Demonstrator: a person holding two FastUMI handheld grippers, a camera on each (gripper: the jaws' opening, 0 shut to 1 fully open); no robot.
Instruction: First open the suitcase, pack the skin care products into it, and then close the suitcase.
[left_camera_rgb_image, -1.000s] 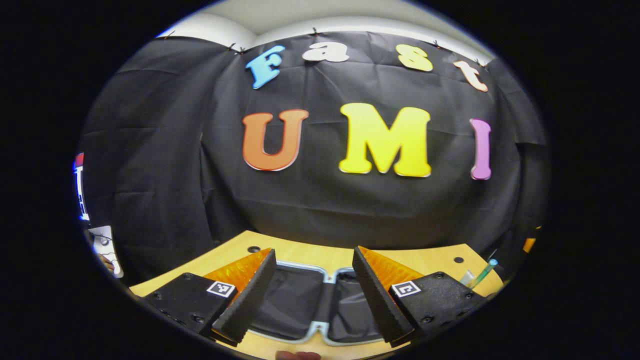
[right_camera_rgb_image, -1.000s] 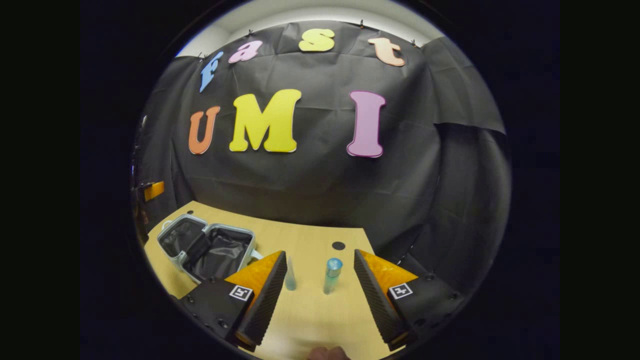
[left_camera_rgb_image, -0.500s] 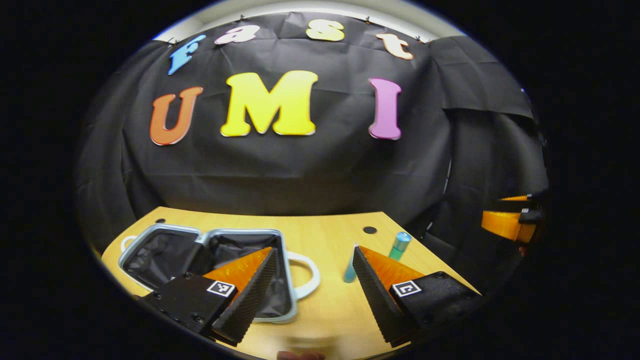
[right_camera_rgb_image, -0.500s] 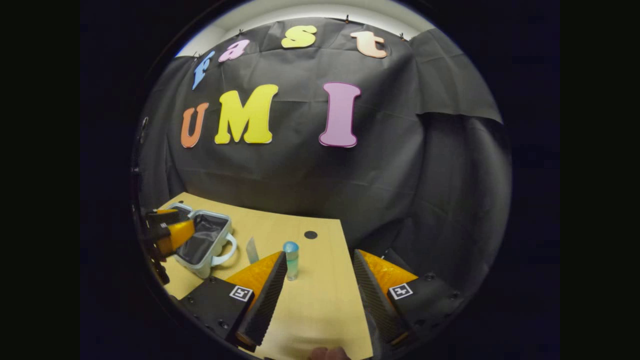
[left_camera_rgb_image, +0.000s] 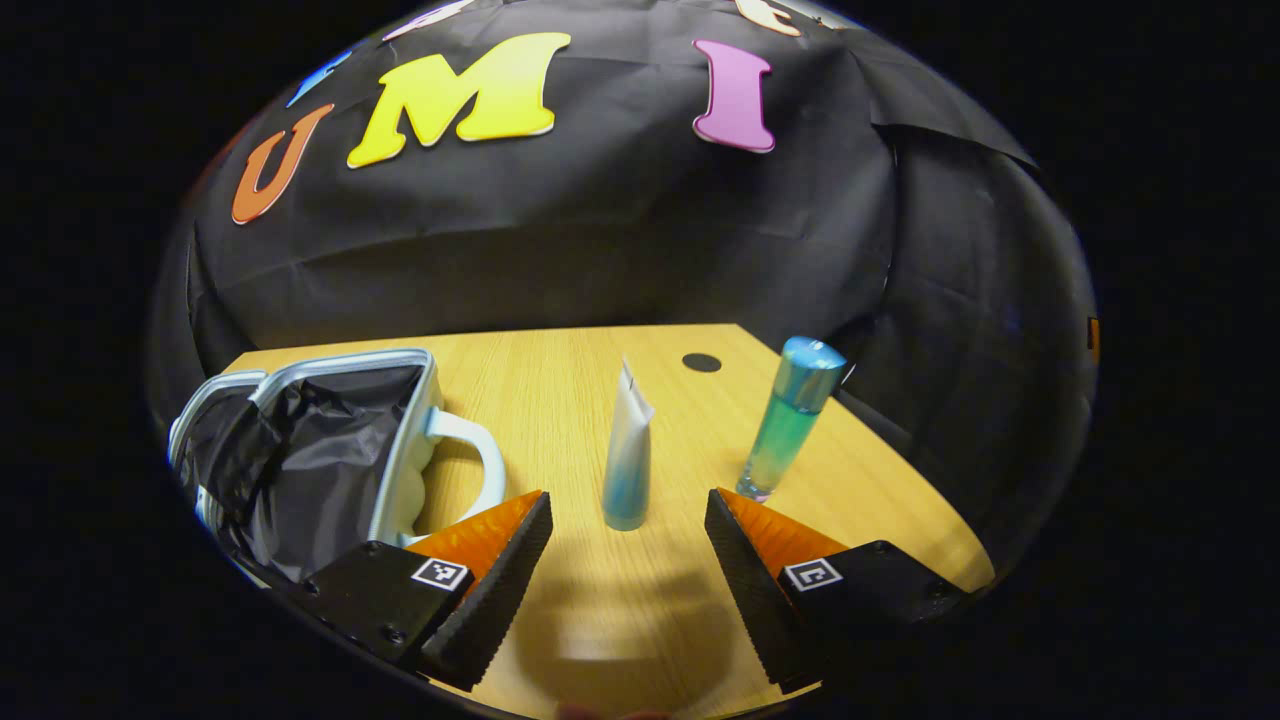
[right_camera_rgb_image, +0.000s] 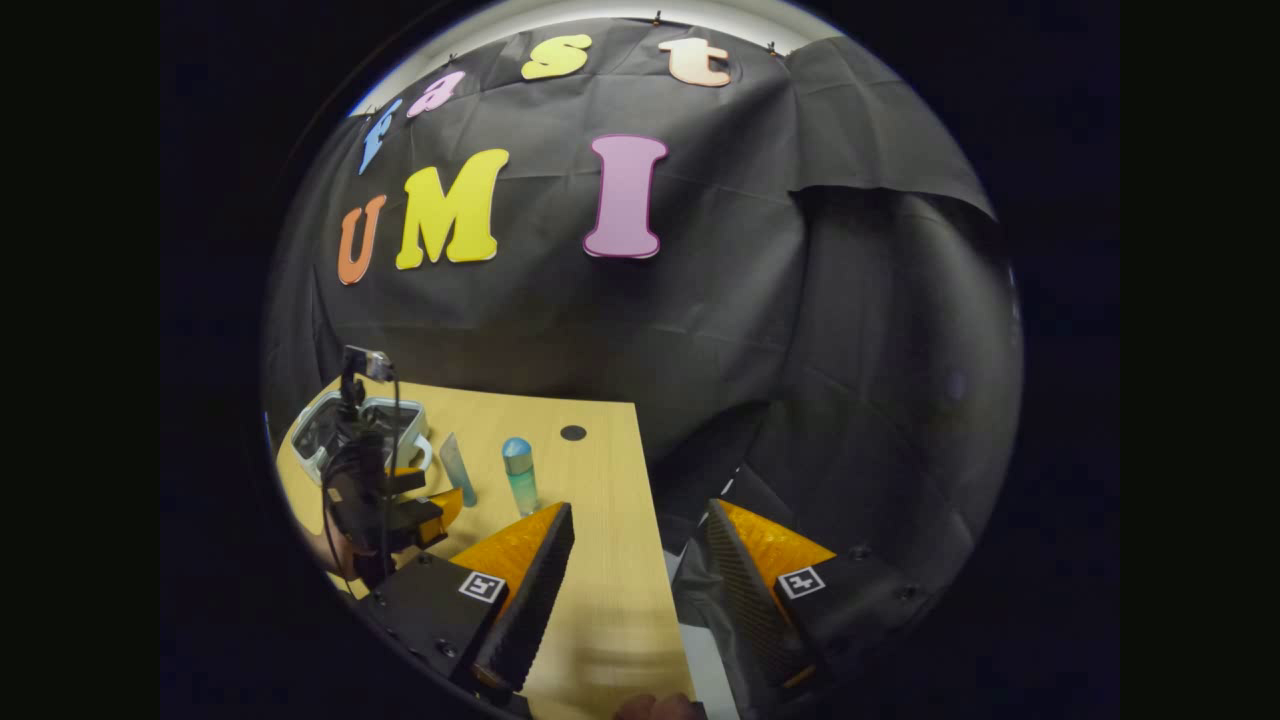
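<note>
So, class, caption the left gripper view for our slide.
Open hand-held gripper faces upright white-blue tube beside open grey suitcase.

One open suitcase (left_camera_rgb_image: 300, 460), one tube (left_camera_rgb_image: 628, 450), one bottle (left_camera_rgb_image: 790, 418), all on one counter (left_camera_rgb_image: 560, 370); two grippers.

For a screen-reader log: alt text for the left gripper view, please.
The open left gripper faces an upright tube on a wooden table. A capped bottle stands to its right, an open suitcase to its left.

Dim booth, strong fisheye warping
</note>
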